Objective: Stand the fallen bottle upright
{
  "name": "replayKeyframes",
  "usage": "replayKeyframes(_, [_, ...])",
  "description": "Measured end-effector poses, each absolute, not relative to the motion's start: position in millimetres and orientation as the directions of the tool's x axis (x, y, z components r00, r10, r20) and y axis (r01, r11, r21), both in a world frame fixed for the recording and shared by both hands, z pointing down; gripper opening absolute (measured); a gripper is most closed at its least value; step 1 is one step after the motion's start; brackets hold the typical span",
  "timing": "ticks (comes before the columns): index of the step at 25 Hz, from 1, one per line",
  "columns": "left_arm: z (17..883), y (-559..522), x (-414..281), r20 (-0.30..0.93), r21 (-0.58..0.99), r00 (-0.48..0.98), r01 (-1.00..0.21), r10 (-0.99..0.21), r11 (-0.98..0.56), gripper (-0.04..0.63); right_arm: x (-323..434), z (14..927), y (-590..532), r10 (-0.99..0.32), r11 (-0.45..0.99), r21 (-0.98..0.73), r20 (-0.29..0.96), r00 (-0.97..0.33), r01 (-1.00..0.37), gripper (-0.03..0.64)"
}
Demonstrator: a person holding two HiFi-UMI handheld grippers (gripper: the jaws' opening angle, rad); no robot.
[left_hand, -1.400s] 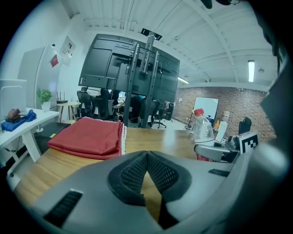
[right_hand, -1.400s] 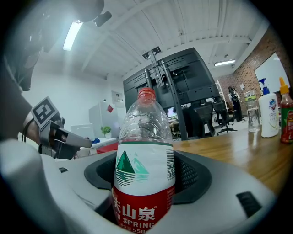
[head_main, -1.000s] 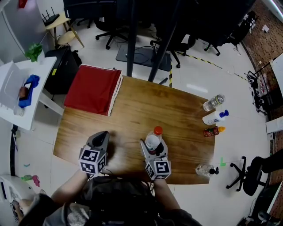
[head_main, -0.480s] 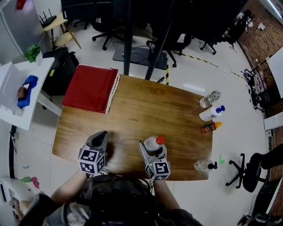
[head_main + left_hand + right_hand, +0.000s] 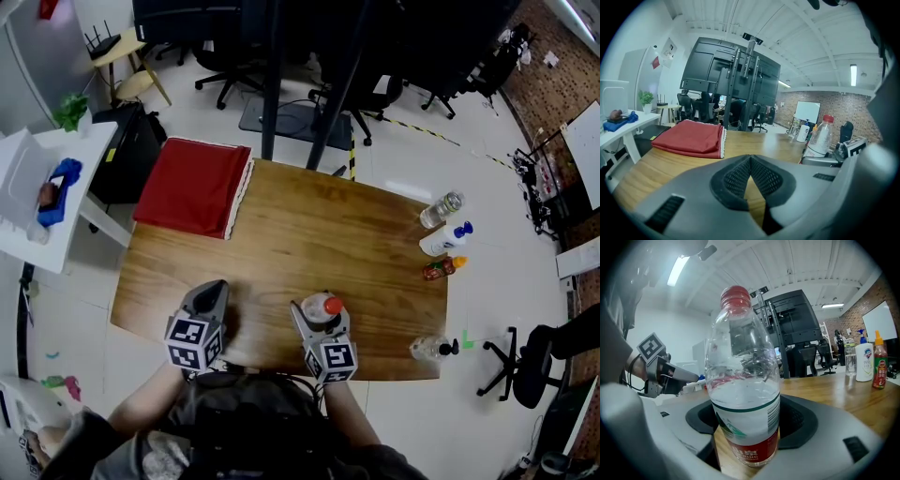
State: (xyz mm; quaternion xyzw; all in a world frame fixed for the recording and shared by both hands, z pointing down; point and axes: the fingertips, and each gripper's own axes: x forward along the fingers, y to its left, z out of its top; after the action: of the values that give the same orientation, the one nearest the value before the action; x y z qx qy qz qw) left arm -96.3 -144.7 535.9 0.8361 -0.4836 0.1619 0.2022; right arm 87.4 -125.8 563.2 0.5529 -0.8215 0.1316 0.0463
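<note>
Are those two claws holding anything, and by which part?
The right gripper holds the clear plastic bottle with a red cap by its labelled lower body; the left gripper holds nothing.

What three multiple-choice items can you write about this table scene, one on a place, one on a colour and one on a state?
1. In the head view, where on the table does the red cloth lie?
A. at the near right corner
B. in the middle
C. at the far left corner

2. What colour is the cap of the bottle between the jaws of the right gripper?
A. blue
B. red
C. black

3. How does that bottle stand?
A. upright, with the cap up
B. on its side
C. upside down

Right letters:
1 C: the cloth covers the table's upper left corner in that view.
2 B: the right gripper view shows a red cap.
3 A: both gripper views show it vertical with the cap on top.
</note>
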Motion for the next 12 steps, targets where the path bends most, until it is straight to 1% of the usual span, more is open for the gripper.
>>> replayKeyframes(12, [530.5, -136.0, -102.7, 0.456, 0.179, 0.476, -0.877, -0.752, -0.446, 0.032, 82.8, 562.4, -127.2, -0.882, 0.369, -0.162, 0.248, -0.400, -0.915, 0.348])
